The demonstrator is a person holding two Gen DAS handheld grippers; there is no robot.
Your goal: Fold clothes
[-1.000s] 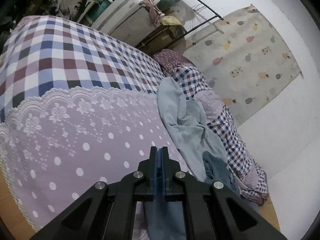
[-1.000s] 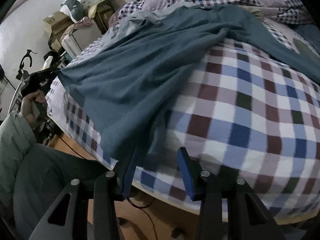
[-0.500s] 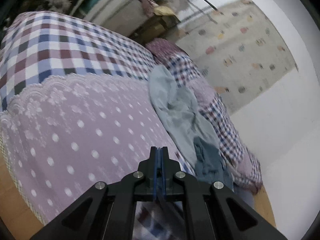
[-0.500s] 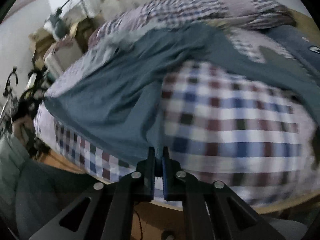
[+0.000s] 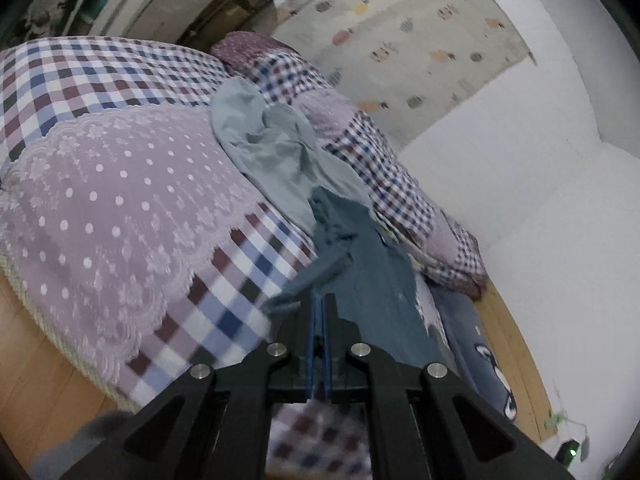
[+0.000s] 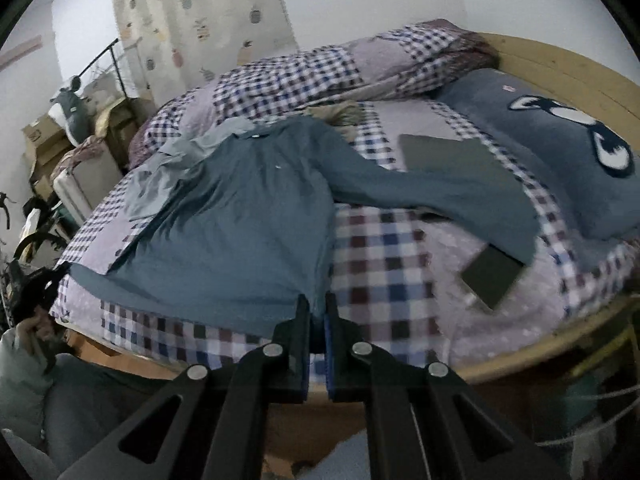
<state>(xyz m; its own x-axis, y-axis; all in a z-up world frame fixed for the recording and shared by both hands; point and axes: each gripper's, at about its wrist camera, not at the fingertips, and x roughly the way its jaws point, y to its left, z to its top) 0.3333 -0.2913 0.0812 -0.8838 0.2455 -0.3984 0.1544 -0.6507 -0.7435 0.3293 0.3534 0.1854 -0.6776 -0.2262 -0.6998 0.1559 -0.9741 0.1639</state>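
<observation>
A teal long-sleeved shirt (image 6: 240, 232) lies spread front-up on the checked bed cover (image 6: 384, 264), with one sleeve stretched to the right. My right gripper (image 6: 317, 304) is shut on the shirt's lower hem near its right corner, and fabric shows between the fingers. In the left wrist view the same shirt (image 5: 372, 276) runs away from my left gripper (image 5: 319, 306), which is shut on its hem corner. The cloth hangs taut and a little above the bed there.
A pale grey-blue garment (image 5: 272, 152) lies crumpled beyond the shirt. A dark tablet (image 6: 448, 156), a phone (image 6: 492, 276) and a blue pillow (image 6: 560, 152) sit on the right of the bed. A rolled checked quilt (image 6: 320, 72) lies along the wall. Boxes and clutter stand at the left.
My right gripper has shut on the shirt's hem and risen, drawing back from the bed. My left gripper has lifted with its corner, and more of the shirt now shows ahead of it.
</observation>
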